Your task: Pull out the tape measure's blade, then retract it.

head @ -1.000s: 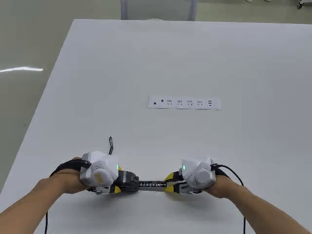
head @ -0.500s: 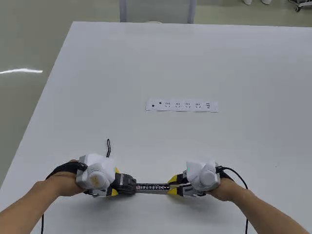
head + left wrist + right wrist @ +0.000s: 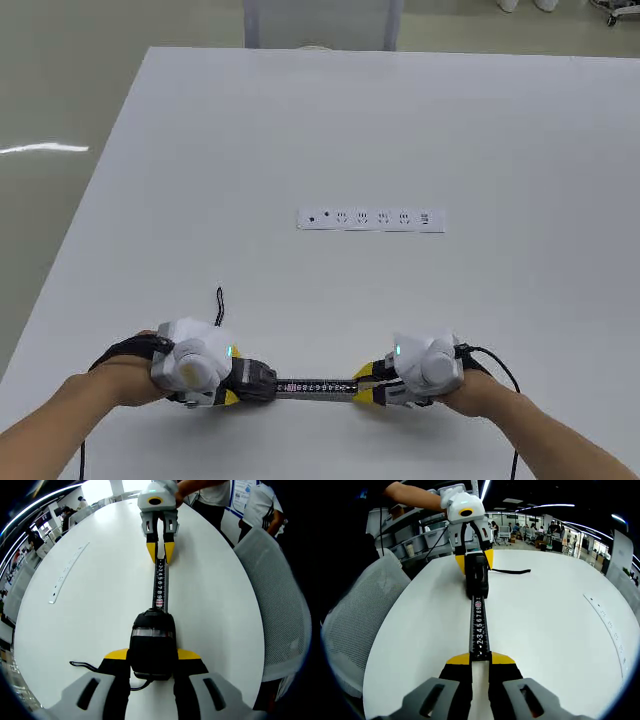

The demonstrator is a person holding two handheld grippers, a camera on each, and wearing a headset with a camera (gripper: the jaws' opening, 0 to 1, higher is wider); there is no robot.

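The black tape measure case (image 3: 152,644) lies on the white table, with my left gripper (image 3: 152,654) shut on it. Its blade (image 3: 160,584) runs straight out across the table to my right gripper (image 3: 160,551), which is shut on the blade's tip. In the right gripper view the numbered blade (image 3: 478,627) leads from my right gripper (image 3: 480,659) to the case (image 3: 476,577) held by the left gripper (image 3: 474,560). From the head view, the left gripper (image 3: 234,381) and right gripper (image 3: 369,386) face each other near the table's front edge, with the blade (image 3: 313,386) between them.
A white power strip (image 3: 370,219) lies flat at mid-table, also seen as a power strip (image 3: 67,572) in the left gripper view. The case's black wrist strap (image 3: 219,302) trails behind the left gripper. A mesh chair (image 3: 360,630) stands beside the table. A person (image 3: 214,495) stands beyond it.
The two grippers have moved apart, the right one to the right, and more of the blade now shows between them. The head camera has shifted slightly.
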